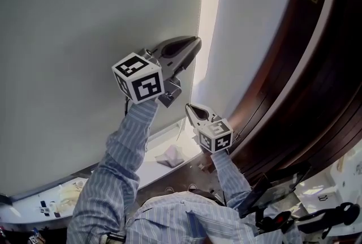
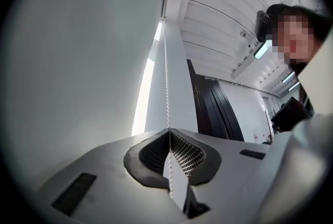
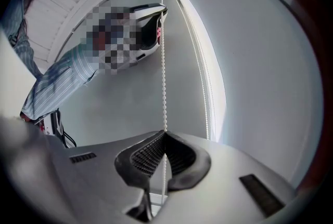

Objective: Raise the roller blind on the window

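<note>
**Both claws pinch the blind's chain, left above right**

In the head view both arms reach up in striped sleeves (image 1: 121, 152). The left claw (image 1: 194, 43) is the higher one, pointing up along the edge of the blind (image 1: 85, 39). The right claw (image 1: 189, 107) sits lower and near it, closer to the dark wood panel (image 1: 294, 67). The blind hangs down over the window, with a bright strip (image 1: 210, 11) of light along its edge. The chain is too thin to make out in this view.

The gripper views show it. In the left gripper view the chain (image 2: 166, 77) runs down from the blind's top corner into the left claw's tips. The jaws are pressed together on it, and the beads carry on between the pads. Only this view shows the white slatted ceiling (image 2: 234, 15). In the right gripper view the same chain drops from the left claw above into the right claw's closed jaws, which pinch it. It then continues below them. A second strand (image 3: 206, 93) hangs free beside the bright strip.
</note>
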Tool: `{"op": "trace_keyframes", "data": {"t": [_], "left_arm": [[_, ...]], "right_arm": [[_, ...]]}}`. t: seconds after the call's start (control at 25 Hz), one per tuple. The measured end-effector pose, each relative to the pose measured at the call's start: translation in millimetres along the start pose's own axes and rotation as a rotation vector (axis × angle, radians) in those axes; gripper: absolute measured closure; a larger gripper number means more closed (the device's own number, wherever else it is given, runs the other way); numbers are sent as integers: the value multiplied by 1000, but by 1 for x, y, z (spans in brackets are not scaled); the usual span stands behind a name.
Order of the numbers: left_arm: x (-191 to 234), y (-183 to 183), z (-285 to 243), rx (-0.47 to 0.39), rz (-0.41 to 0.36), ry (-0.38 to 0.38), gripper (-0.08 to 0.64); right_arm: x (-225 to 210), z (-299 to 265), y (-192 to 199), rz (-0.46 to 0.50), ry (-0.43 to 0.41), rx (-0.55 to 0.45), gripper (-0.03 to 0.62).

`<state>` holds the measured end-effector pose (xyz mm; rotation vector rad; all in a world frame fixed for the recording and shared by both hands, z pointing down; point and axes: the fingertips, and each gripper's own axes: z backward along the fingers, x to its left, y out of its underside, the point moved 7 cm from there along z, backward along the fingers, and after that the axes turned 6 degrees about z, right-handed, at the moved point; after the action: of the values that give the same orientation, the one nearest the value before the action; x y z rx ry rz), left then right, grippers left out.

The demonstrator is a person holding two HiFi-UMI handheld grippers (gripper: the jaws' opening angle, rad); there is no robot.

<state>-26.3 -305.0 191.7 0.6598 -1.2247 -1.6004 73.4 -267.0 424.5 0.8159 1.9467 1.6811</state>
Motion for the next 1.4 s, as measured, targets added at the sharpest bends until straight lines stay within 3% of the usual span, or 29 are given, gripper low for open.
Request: {"op": "trace_keyframes", "data": {"t": [0.12,0.32,0.52,0.96,1.08,1.16,1.24,1.32,1.4], "left_arm": [[7,5,5,-35,9,-25,552],[17,45,10,63,52,-49,554],[24,105,31,105,116,-99,554],[32,224,67,296,238,-191,554],[36,246,80,291,308,-219,554],[38,246,85,292,317,-231,554],[41,242,86,323,265,-240,554],[43,239,88,327,250,-244,554],[42,239,89,308,265,-242,554]], "right_arm": [[0,0,5,0,4,3,586],[4,-1,20,22,43,77,586],[-1,-6,104,-74,47,210,586],[17,-3,220,-196,58,469,586],[23,8,240,-258,38,485,586],[21,16,225,-288,11,417,583],[12,20,185,-311,-21,287,541],[0,24,123,-285,-41,132,504],[-8,29,49,-196,-57,-17,501]]}}
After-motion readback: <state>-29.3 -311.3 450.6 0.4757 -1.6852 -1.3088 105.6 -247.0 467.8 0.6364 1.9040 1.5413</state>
